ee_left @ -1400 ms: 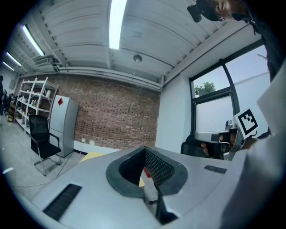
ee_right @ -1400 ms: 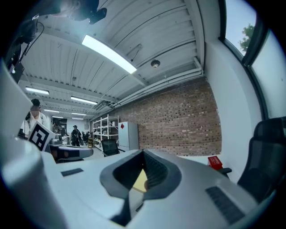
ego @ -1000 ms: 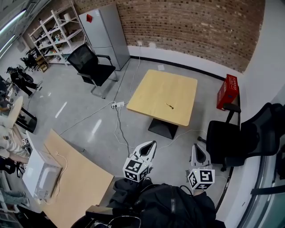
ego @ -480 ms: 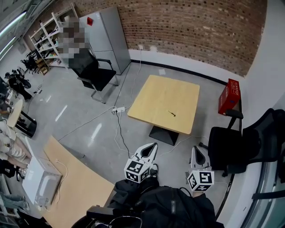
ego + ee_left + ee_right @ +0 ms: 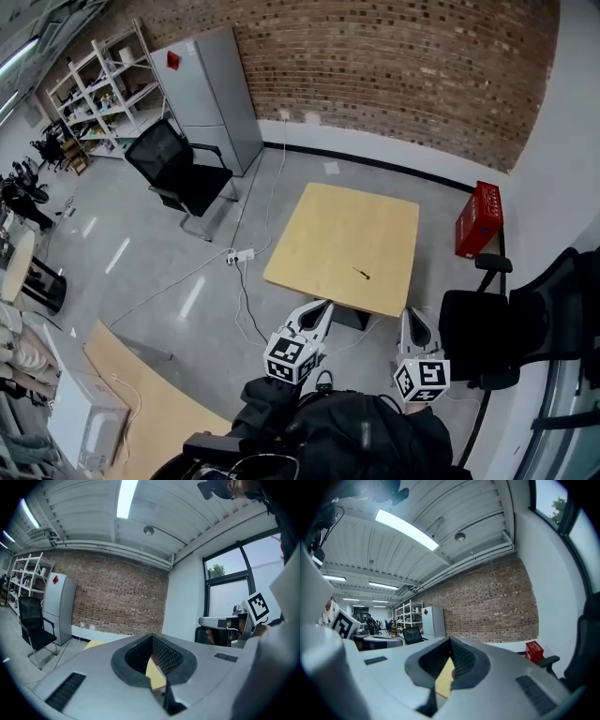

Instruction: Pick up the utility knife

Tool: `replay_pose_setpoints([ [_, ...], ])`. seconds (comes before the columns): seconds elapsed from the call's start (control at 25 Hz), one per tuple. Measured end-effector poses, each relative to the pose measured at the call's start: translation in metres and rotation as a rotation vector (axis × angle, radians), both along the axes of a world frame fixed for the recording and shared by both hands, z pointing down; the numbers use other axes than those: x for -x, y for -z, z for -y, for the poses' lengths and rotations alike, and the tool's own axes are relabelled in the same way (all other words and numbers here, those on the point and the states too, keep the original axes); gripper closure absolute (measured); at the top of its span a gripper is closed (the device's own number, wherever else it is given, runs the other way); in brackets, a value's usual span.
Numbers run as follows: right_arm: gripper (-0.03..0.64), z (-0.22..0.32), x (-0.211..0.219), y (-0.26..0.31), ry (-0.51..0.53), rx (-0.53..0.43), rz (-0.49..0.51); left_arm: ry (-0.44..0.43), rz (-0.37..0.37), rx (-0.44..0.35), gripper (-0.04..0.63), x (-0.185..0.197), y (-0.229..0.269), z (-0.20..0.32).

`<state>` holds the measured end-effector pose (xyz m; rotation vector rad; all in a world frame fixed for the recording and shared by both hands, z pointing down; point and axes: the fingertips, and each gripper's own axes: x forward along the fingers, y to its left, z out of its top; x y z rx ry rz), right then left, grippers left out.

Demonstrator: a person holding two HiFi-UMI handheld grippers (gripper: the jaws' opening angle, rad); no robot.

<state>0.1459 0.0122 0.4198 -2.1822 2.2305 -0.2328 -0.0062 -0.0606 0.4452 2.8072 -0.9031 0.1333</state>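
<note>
Utility knife [image 5: 361,273]: a small dark thing lying flat on the table, toward the near edge and right of the middle. It is too small to make out its parts.
Table [image 5: 333,220]: a square light-wood top on a dark base, standing on the grey floor ahead of the person.
Left gripper [image 5: 322,305]: held low in front of the person, tips pointing at the table's near edge. In the left gripper view its jaws are closed tip to tip with nothing between them. A slice of the yellow table top shows through the opening behind the tips.
Right gripper [image 5: 413,314]: held beside the left one, near the table's near right corner. Its jaws are closed together and empty too.
Distance to the knife: both grippers are well apart from it. The knife lies ahead, between the lines along which they point.
Office chair [image 5: 492,319]: black, just right of the right gripper and near the table's near right corner.
Red crate [image 5: 479,218]: on the floor by the white wall, right of the table.
Second chair [image 5: 178,159]: black, well left of the table, in front of a grey cabinet [image 5: 206,94].
Power strip [image 5: 242,255]: white, on the floor left of the table, with cables running from it.
Brick wall [image 5: 403,66]: behind the table.
</note>
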Motion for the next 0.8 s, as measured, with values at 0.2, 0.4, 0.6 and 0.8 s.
replay_pose_setpoints([
  [0.2, 0.614, 0.041, 0.0, -0.005, -0.011, 0.017, 0.007, -0.017, 0.002, 0.018, 0.594, -0.001, -0.005, 0.042],
  [0.4, 0.614, 0.077, 0.002, -0.003, -0.016, 0.021, 0.011, -0.023, 0.007, 0.022, 0.594, 0.004, -0.003, 0.079],
  [0.6, 0.614, 0.1, 0.012, -0.014, 0.0, 0.052, 0.009, -0.012, 0.007, 0.046, 0.594, 0.012, -0.014, 0.103],
  [0.8, 0.614, 0.12, 0.009, -0.023, 0.024, 0.079, 0.012, -0.002, 0.008, 0.066, 0.594, 0.006, -0.022, 0.116],
])
